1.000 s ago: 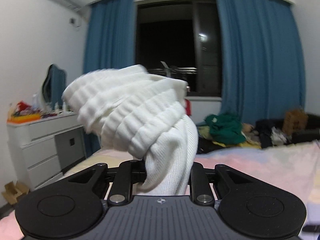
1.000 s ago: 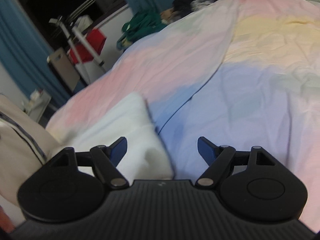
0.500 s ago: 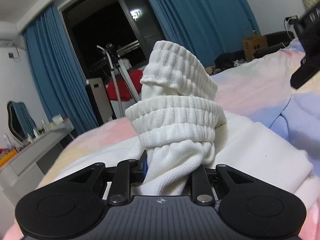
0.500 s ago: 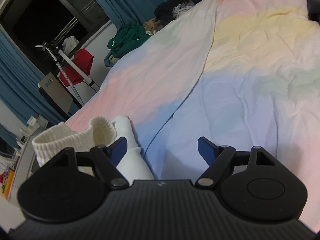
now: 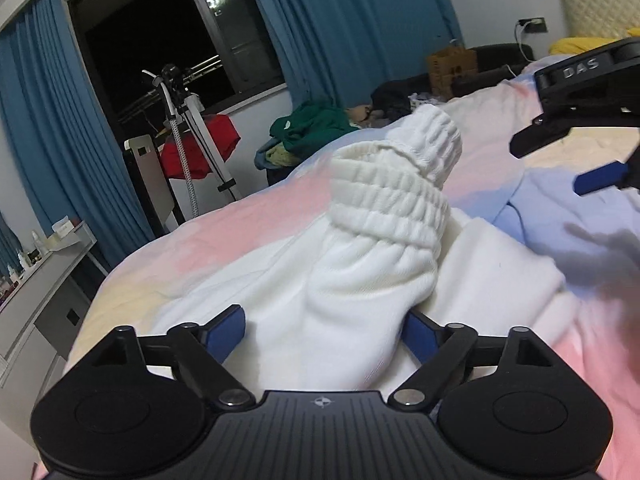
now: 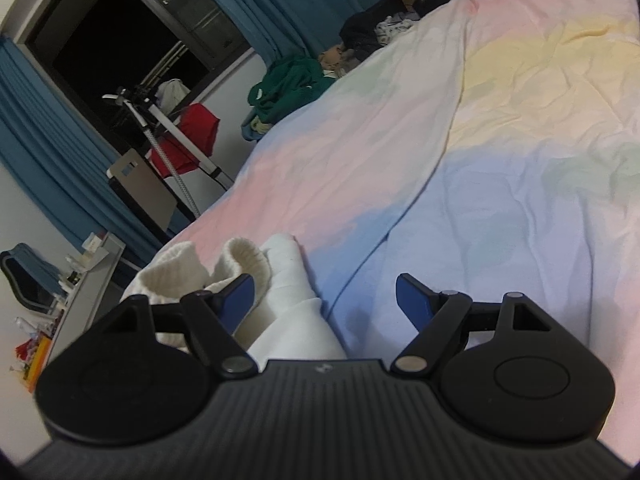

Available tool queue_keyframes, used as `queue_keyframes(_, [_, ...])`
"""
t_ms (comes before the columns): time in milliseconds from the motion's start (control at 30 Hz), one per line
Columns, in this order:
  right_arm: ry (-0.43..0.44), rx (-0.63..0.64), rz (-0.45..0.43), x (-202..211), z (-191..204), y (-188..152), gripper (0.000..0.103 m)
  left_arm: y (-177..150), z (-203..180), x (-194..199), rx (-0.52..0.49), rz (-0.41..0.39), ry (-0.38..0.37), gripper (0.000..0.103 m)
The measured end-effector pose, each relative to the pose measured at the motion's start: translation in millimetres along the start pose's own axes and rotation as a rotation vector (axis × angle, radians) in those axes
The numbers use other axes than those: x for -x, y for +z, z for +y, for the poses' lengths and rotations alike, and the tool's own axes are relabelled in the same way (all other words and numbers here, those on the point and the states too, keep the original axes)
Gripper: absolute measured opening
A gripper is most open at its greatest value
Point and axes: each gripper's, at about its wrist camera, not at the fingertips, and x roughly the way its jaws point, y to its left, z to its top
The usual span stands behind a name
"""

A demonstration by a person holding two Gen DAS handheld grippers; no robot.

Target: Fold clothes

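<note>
Pastel rainbow bedsheet [image 6: 500, 128] under blue curtains [image 5: 352, 20]; the white ribbed-cuff knit garment [image 5: 372, 264] lies between the left gripper [image 5: 320, 332], just released; right gripper [image 6: 325, 300] spread, empty.

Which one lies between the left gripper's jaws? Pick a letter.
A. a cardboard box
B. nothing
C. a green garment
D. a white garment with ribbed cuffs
D: in the left wrist view the white garment, ribbed cuffs up, sits between the left gripper's spread jaws, which have just been opening.
</note>
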Motion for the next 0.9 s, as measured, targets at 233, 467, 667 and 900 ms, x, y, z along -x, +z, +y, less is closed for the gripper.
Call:
queue_keyframes(233, [0.068, 0.028, -0.02, 6.0, 11.0, -5.4, 0.08, -39.0, 50.8, 34.3, 0.076, 0.019, 0.024, 0.092])
queue_keyframes(467, [0.197, -0.066, -0.019, 13.2, 8.0, -8.4, 0.081, -58.6, 91.4, 44.3, 0.277, 0.053, 0.032, 0.096])
queue_keyframes(667, [0.289, -0.169, 0.033, 8.3, 5.3, -11.5, 0.081, -58.4, 93.5, 45.9, 0.304, 0.044, 0.044, 0.096])
queue_keyframes(900, [0.305, -0.03, 0.161, -15.3, 47.2, -33.6, 0.081, -55.5, 94.7, 40.3, 0.327, 0.048, 0.039, 0.096])
